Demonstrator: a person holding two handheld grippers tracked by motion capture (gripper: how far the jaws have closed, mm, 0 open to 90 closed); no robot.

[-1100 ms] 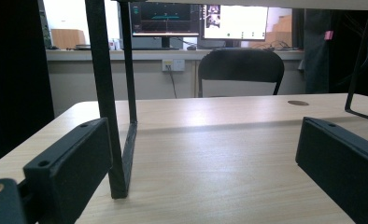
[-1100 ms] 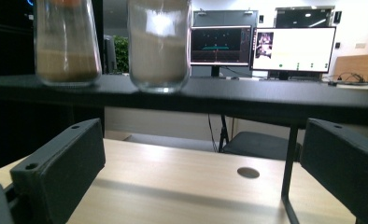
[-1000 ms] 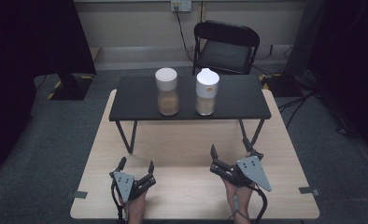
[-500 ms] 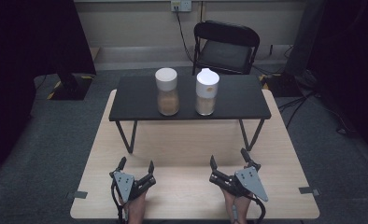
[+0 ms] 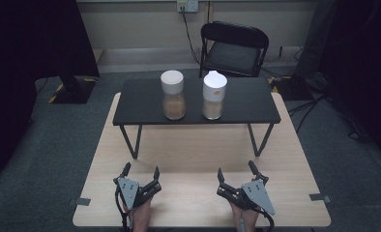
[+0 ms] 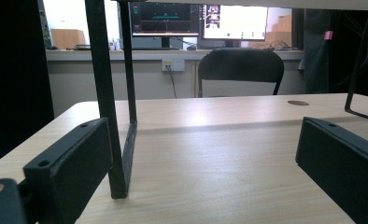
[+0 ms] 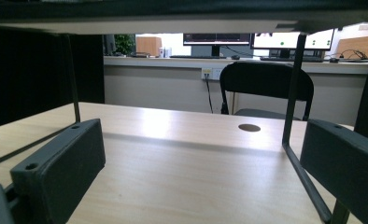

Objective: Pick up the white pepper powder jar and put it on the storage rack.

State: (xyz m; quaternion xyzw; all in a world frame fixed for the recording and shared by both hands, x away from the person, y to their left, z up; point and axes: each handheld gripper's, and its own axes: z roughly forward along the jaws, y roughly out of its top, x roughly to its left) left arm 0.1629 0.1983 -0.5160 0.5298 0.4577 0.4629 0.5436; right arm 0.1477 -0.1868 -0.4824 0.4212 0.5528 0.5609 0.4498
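A: Where are the grippers?
B: The left gripper [image 5: 140,172] and right gripper [image 5: 238,171] rest low on the near edge of the wooden table [image 5: 193,145], fingers apart, holding nothing.
A: And the jars?
B: Two white-lidded jars, left jar [image 5: 172,94] and right jar [image 5: 214,95], stand upright, near each other, on a black stand [image 5: 135,102], well apart from both grippers.

- My left hand-held gripper [image 5: 140,175] rests low on the desk [image 5: 193,154], its jaws spread wide apart, holding nothing.
- My right hand-held gripper [image 5: 238,175] rests beside it, well apart, its jaws also spread wide and empty.
- Both point forward.
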